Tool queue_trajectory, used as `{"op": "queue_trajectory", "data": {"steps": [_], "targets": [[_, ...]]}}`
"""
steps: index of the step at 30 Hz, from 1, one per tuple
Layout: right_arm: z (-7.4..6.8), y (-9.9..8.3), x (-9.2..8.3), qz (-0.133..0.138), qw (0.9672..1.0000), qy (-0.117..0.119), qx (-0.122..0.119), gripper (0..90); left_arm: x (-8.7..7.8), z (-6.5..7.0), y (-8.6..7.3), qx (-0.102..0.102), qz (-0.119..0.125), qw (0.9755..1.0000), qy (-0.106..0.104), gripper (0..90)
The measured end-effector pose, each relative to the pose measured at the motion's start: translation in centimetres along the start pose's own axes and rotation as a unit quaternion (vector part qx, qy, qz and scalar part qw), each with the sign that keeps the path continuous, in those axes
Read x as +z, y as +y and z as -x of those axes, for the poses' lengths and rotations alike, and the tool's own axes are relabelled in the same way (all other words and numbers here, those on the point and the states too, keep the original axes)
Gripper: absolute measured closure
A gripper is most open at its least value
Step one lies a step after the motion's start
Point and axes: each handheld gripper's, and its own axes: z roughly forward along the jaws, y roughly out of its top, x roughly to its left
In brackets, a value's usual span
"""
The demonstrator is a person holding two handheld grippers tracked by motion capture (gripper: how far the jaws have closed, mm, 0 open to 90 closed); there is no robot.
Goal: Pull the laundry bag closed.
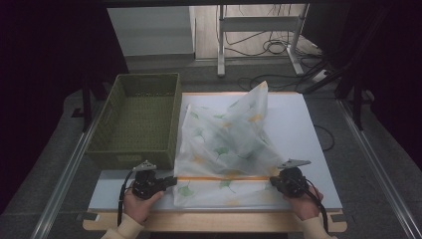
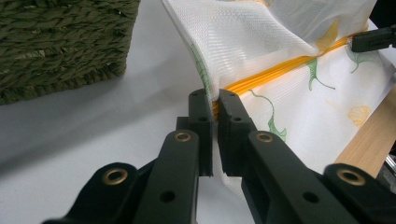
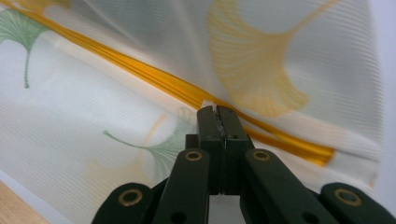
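Cloth (image 1: 224, 144), sheer white mesh printed with green and yellow ginkgo leaves, lies on a smooth white board (image 1: 308, 124), its far part lifted into a peaked, crumpled fold and its near part flat toward the person's edge. An orange band (image 1: 224, 177) of fine parallel ribs runs straight across it between the two grippers. The left gripper (image 1: 171, 181) has its black jaws pressed together on the cloth's left edge, right at the end of the band; in the left gripper view the fine weave (image 2: 243, 42) rises in a taut fold from the pinch. The right gripper (image 1: 272, 183) nips the cloth at the band near its right end, jaws pressed tight, and the ribbed stripe (image 3: 154, 77) crosses that view on a slant beneath a fan-shaped yellow leaf. A basket (image 1: 119, 117) of coarse olive weave, rectangular and deep, stands at the left, its right wall touching the cloth. A pale wooden edge (image 1: 214, 221) fronts the board.
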Motion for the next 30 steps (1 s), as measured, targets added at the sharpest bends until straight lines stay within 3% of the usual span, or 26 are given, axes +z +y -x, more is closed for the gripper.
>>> {"op": "queue_trajectory", "data": {"steps": [30], "targets": [[3.4, -2.1, -2.0, 0.007, 0.9989, -0.028, 0.038, 89.9, 0.0, -0.2, 0.0, -0.004, 0.000, 1.0000, 0.000, 85.5]]}}
